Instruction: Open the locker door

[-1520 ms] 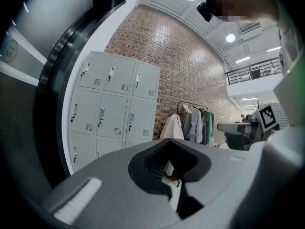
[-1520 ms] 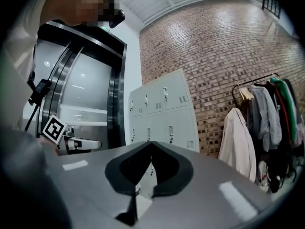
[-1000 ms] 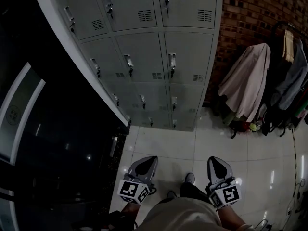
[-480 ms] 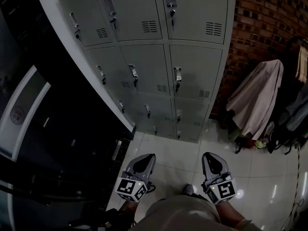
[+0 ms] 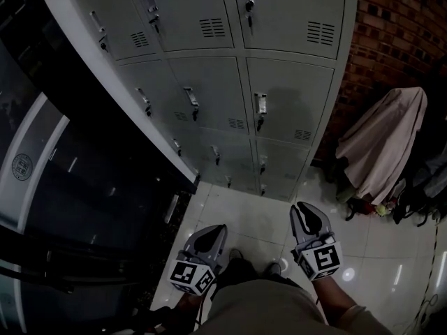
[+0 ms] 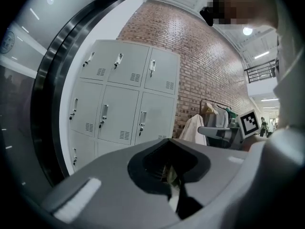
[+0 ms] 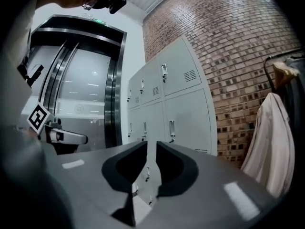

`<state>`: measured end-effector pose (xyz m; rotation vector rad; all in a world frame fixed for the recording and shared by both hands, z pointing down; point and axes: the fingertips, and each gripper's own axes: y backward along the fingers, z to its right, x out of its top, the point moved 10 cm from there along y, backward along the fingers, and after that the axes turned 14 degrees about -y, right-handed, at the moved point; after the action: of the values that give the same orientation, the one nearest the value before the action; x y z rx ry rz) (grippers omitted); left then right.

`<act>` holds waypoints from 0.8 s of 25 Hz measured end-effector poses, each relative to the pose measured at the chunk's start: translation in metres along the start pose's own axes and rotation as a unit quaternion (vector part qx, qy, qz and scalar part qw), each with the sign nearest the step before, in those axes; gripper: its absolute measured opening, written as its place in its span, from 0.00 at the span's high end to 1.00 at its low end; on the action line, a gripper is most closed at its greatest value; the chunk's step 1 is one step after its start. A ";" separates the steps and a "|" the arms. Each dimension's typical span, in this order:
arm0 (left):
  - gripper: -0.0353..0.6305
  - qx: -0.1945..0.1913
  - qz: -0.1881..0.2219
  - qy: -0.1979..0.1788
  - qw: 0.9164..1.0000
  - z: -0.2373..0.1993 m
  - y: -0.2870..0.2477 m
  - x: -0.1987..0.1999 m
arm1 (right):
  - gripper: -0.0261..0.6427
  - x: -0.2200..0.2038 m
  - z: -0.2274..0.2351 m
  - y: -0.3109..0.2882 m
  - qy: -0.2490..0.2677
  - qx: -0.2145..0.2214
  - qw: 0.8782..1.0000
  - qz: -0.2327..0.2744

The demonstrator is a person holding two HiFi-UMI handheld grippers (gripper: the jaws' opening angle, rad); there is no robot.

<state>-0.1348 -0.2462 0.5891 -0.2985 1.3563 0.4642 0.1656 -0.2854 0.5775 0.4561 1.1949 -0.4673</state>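
A bank of grey metal lockers (image 5: 279,103) stands ahead against a brick wall, every door closed, each with a small latch handle (image 5: 260,110). Both grippers hang low over the tiled floor, well short of the lockers. My left gripper (image 5: 207,237) is shut with nothing in it; in the left gripper view its tips (image 6: 168,140) meet below the lockers (image 6: 119,99). My right gripper (image 5: 308,213) reaches a little farther forward. Its jaws are opening, and a thin slit shows at its tips (image 7: 152,144) with nothing between them; they point towards the lockers (image 7: 176,99).
A dark glass and steel lift front (image 5: 63,187) curves along the left. Coats (image 5: 384,152) hang on a rack at the right, before the brick wall (image 5: 391,19). Glossy floor tiles (image 5: 244,211) lie between me and the lockers. My legs show at the bottom.
The lockers have grown larger and nearer in the head view. The right gripper has moved forward, and a slit has appeared between its jaws. The left gripper has barely moved.
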 end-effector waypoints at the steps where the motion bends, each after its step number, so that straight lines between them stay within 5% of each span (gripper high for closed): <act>1: 0.68 0.005 -0.001 0.003 1.000 -0.004 -0.003 -0.003 | 0.89 0.000 0.006 -0.012 0.009 0.003 1.000 0.010; 20: 0.68 0.041 0.017 0.011 0.999 -0.120 -0.006 -0.002 | 0.75 -0.013 0.070 -0.294 0.032 -0.039 0.998 -0.048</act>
<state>-0.2360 -0.3073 0.5669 -0.2138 1.3990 0.4340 0.0480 -0.5640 0.5846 0.3493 1.2957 -0.4904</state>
